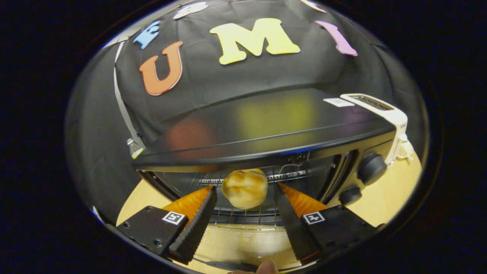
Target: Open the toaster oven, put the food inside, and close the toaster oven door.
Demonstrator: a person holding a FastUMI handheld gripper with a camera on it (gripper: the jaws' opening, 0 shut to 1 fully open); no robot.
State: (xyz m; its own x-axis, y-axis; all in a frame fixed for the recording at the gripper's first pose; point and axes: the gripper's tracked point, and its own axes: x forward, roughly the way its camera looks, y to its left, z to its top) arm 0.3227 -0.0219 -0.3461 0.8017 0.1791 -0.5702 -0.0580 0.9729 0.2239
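A black toaster oven (pixel 266 125) stands straight ahead with its door swung down and its cavity showing. A golden bread roll (pixel 244 189) rests on the wire rack (pixel 247 217) inside the opening. My gripper (pixel 245 192) is open, its two fingers reaching toward the opening on either side of the roll without pressing on it. The lowered glass door (pixel 243 243) lies below the fingers and reflects the roll. Two black knobs (pixel 371 168) sit on the oven's right panel.
A white slot toaster (pixel 384 108) stands behind the oven on the right. The oven sits on a light wooden table (pixel 384 194). A fingertip (pixel 268 268) shows below the door.
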